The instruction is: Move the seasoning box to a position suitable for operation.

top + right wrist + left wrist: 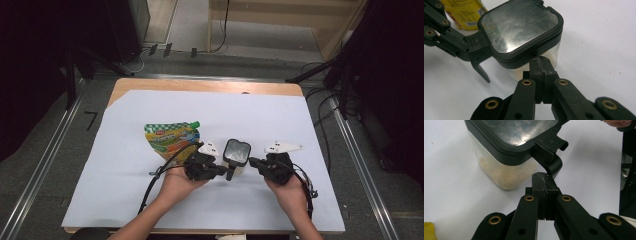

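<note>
A square clear container (pixel 236 152) with a black-framed lid (pixel 519 27) stands mid-table, pale powder (pixel 504 173) in its bottom. A black latch (pixel 550 150) hangs open off one lid edge. My left gripper (pixel 223 170) is shut with nothing between its pads, and its tips (pixel 546 178) touch the lower end of that latch. My right gripper (pixel 253 161) is also shut and empty; its tips (pixel 541 63) press against the container's side just under the lid rim. The left gripper (pixel 446 37) reaches the latch (pixel 477 48) from the left in the right gripper view.
A green and yellow spouted pouch (pixel 172 136) lies flat left of the container, close behind my left hand. White paper (pixel 280 115) covers the wooden table (pixel 200 86). Cables trail from both grippers toward the near edge.
</note>
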